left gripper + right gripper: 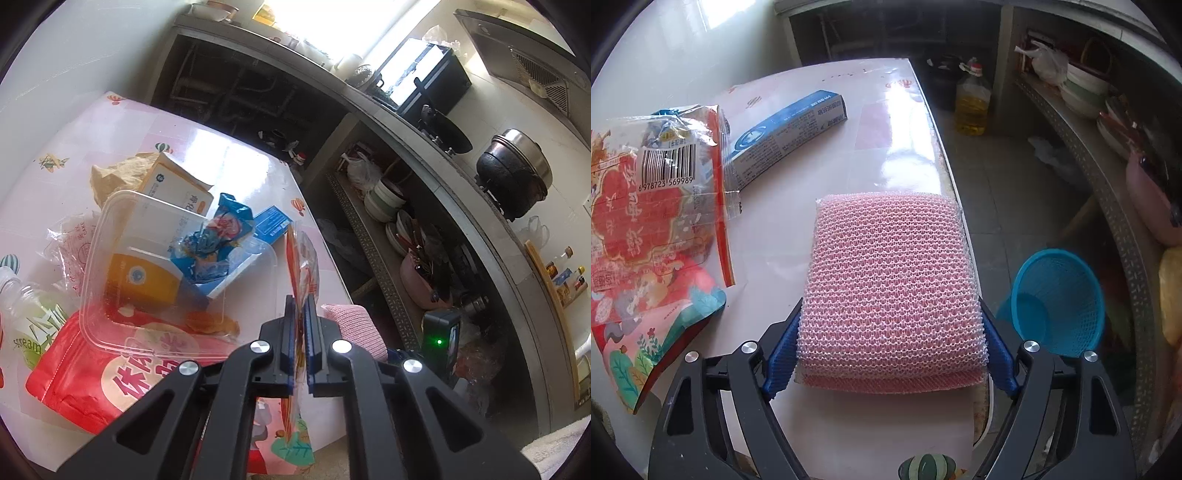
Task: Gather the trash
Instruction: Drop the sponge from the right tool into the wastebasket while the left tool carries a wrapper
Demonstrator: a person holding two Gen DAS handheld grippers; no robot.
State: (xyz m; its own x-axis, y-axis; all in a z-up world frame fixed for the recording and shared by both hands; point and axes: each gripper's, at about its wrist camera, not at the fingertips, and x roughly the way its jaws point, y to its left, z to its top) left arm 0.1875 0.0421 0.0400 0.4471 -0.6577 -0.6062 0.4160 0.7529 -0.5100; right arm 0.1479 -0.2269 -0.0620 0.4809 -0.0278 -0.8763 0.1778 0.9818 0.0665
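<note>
Closest in, the left gripper [300, 321] has its fingers clenched on a thin orange snack wrapper [302, 258], seen edge-on from the left wrist so its print can't be read there; the right wrist view shows its barcode face [653, 221], with the lower end cut off by the frame. The right gripper [892, 343] is grasping a pink mesh sponge [892, 273], which hides the worktop [768, 229] under it and the finger pads' inner faces. Just beyond the left fingers, a clear plastic tub [155, 258] lies tilted over a red bag [96, 373], boxes and a blue wrapper [218, 236]; what's beneath is blurred. A bottle [26, 310] is cut off at left. Farther out, a blue box [786, 133] rests on the worktop, and a blue basket [1058, 299] sits on the floor.
</note>
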